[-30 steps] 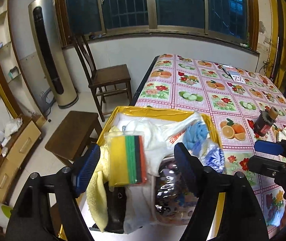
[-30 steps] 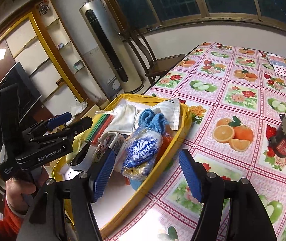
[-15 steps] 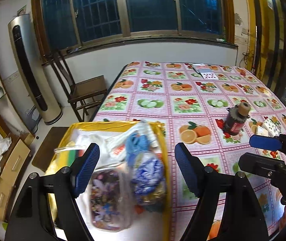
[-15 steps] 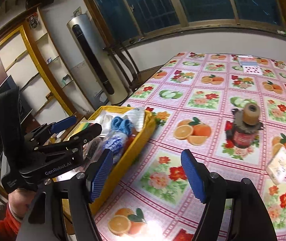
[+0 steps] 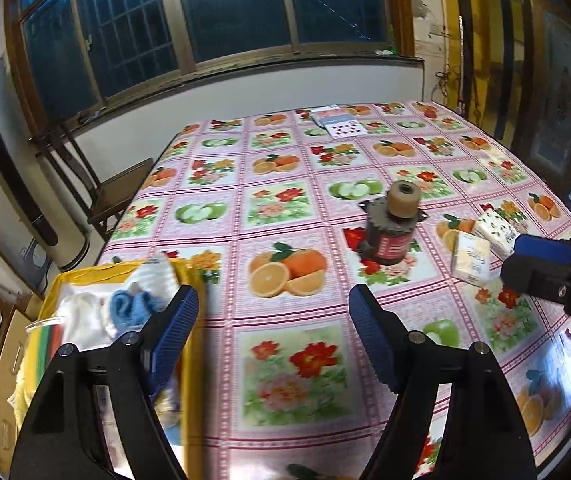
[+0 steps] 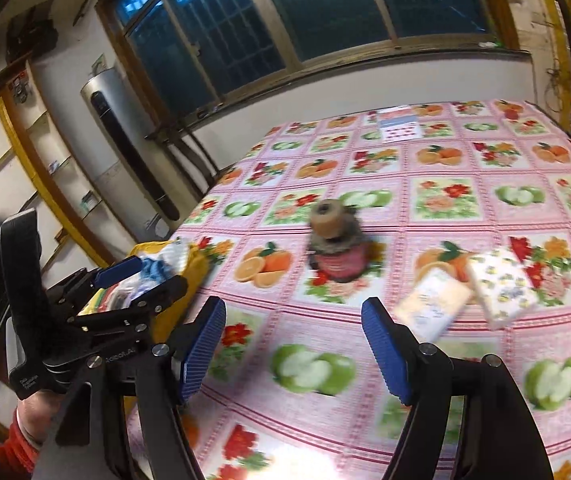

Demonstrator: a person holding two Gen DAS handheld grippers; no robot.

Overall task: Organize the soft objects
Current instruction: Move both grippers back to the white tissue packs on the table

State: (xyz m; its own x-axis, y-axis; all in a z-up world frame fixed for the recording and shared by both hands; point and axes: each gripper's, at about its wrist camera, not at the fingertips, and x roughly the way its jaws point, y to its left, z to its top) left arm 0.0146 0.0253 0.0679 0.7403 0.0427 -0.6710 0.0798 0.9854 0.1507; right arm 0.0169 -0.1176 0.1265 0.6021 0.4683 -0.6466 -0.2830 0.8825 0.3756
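A yellow bin (image 5: 125,270) at the table's left edge holds soft items: a blue knitted piece (image 5: 131,308), white cloth (image 5: 81,318), a striped sponge pack (image 5: 47,338). Two tissue packs lie on the right of the table, a cream one (image 5: 471,258) and a flowered one (image 5: 497,232). My left gripper (image 5: 273,316) is open and empty above the tablecloth, just right of the bin. My right gripper (image 6: 293,330) is open and empty, with the cream pack (image 6: 431,306) and the flowered pack (image 6: 503,286) ahead to its right. The bin (image 6: 189,268) shows at left there.
A dark bottle with a tan cap (image 5: 393,228) stands mid-table between bin and packs. Playing cards (image 5: 339,124) lie at the far end. A wooden chair (image 5: 113,196) and a tall air conditioner (image 5: 9,184) stand left of the table.
Both grippers have swung right, away from the bin toward the bottle and tissue packs. The bin has slid to the left edge of both views. Both stayed open.
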